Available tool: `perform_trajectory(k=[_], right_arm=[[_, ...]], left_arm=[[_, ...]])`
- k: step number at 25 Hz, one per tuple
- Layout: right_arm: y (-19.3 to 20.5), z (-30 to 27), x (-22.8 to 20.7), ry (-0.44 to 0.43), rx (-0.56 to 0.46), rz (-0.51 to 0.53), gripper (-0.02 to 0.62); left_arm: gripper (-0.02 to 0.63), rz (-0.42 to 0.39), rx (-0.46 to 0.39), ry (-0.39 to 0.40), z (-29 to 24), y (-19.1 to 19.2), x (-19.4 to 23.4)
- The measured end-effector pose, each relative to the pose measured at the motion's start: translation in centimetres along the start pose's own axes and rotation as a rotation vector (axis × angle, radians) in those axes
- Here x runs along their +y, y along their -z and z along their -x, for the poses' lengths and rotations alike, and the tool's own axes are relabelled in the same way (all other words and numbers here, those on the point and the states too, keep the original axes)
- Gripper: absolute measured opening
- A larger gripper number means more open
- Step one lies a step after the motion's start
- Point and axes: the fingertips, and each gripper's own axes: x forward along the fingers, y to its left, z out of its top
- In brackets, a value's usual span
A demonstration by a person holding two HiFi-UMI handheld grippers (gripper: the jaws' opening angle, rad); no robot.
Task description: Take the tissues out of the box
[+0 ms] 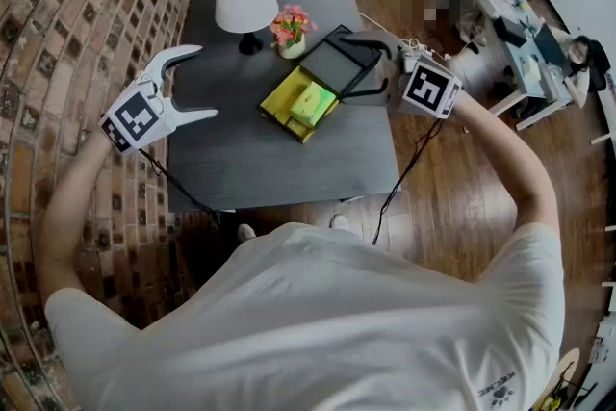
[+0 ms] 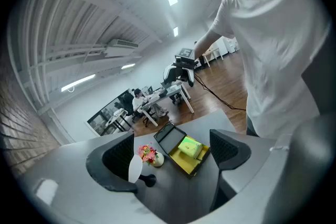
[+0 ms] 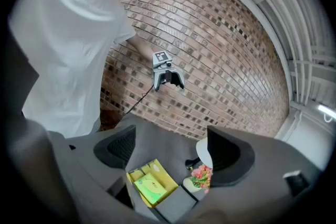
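Well, the box (image 1: 279,97) sits in the middle of the table (image 1: 241,164) with its dark lid (image 1: 332,63) already thrown back, so the green tissue pack (image 1: 313,103) lies exposed inside, ready to lift. My left gripper (image 1: 197,84) hovers off to the side, jaws spread and empty, probably to steady the box. My right gripper (image 1: 358,67) hangs just beside the lid, jaws likewise parted on nothing. Of the 2, it is nearer the pack, so I judge it takes the tissues.

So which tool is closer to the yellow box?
The right tool, beside the open lid of the yellow box. The left tool is farther off near the brick wall.
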Motion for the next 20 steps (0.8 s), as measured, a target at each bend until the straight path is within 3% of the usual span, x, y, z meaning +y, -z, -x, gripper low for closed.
perform_trajectory(k=[12, 20], right_arm=[[3.2, 3.6, 0.8, 0.061, 0.045, -0.049, 0.423], [5.8, 7.8, 2.9, 0.120, 0.101, -0.117, 0.423]], left_arm=[[0.456, 0.062, 0.059, 0.009, -4.3, 1.6, -0.3], [0.456, 0.130, 0.027, 0.097, -8.6, 1.4, -3.7]])
